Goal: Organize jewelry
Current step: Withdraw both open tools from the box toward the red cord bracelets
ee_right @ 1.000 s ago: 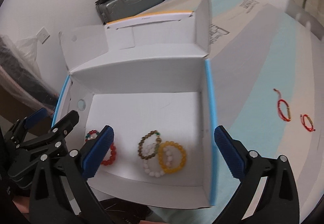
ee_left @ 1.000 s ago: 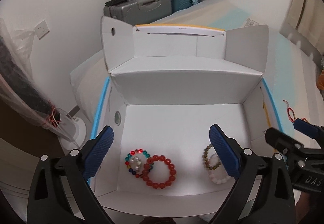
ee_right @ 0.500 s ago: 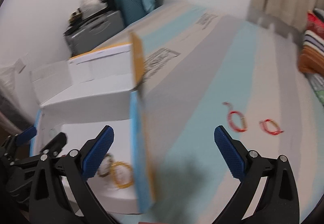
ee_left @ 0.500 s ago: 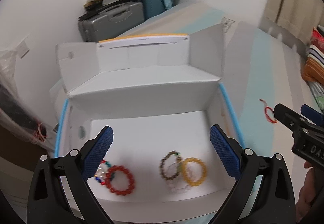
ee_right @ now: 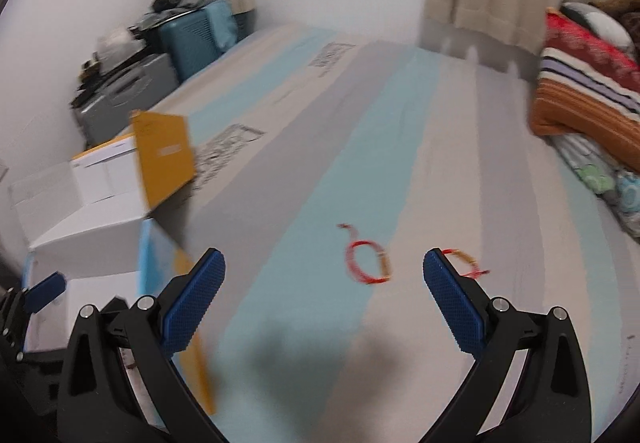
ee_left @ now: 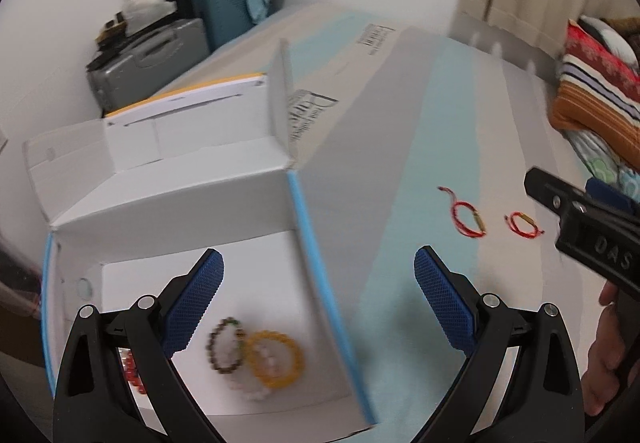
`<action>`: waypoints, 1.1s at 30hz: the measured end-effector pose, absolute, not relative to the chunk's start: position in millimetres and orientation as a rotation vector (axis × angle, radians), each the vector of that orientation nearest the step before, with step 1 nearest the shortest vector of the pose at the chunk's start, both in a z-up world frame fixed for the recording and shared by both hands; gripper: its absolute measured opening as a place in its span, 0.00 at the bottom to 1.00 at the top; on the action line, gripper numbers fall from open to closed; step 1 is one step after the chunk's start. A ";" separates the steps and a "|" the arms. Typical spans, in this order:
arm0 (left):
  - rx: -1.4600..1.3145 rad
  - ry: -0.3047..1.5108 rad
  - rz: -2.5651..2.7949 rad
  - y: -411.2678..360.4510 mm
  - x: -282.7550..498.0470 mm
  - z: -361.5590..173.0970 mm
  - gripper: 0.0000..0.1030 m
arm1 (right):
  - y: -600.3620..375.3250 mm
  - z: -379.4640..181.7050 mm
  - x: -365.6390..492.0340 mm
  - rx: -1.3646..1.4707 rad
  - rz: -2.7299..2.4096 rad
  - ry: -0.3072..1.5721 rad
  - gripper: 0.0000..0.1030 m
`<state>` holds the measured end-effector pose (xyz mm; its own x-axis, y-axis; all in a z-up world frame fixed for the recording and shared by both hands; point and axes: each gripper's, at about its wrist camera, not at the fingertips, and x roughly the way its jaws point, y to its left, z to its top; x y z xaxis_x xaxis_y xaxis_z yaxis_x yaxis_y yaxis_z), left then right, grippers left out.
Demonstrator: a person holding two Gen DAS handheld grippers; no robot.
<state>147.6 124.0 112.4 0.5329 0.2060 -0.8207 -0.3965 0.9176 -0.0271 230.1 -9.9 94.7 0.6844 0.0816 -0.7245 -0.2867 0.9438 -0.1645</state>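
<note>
An open white box holds a yellow bead bracelet, a brown-green one and a red one, partly hidden. Two red cord bracelets lie on the striped bed: one between my right gripper's fingers but farther off, one partly behind the right finger. They also show in the left wrist view. My left gripper is open and empty over the box's right wall. My right gripper is open and empty above the bed.
The box has a blue rim and an upright yellow flap. Suitcases stand at the far wall. Folded striped blankets lie at the right. The bed cover has grey and light blue stripes.
Both grippers have swung right, away from the box interior toward the two red cord bracelets on the bed. Both stay open and empty.
</note>
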 end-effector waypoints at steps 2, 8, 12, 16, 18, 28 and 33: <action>-0.217 0.947 0.345 114.9 154.1 108.5 0.92 | -19.5 93.3 236.3 -0.279 0.181 0.790 0.93; -0.217 0.960 0.302 89.7 176.4 95.2 0.92 | -52.6 85.6 254.6 -0.260 0.129 0.781 0.93; -0.205 0.964 0.271 69.2 194.1 86.0 0.92 | -74.6 80.9 262.1 -0.267 0.120 0.737 0.93; -0.196 0.975 0.255 54.7 211.5 75.7 0.92 | -97.5 69.7 278.3 -0.234 0.155 0.795 0.93; -0.192 0.977 0.250 49.2 219.3 72.1 0.92 | -108.2 64.7 287.1 -0.218 0.146 0.818 0.93; -0.159 0.989 0.208 20.3 267.7 47.9 0.92 | -139.4 31.6 318.8 -0.299 0.088 0.908 0.93; -0.167 1.016 0.197 11.1 291.3 30.9 0.92 | -159.7 16.9 336.4 -0.242 0.064 0.957 0.93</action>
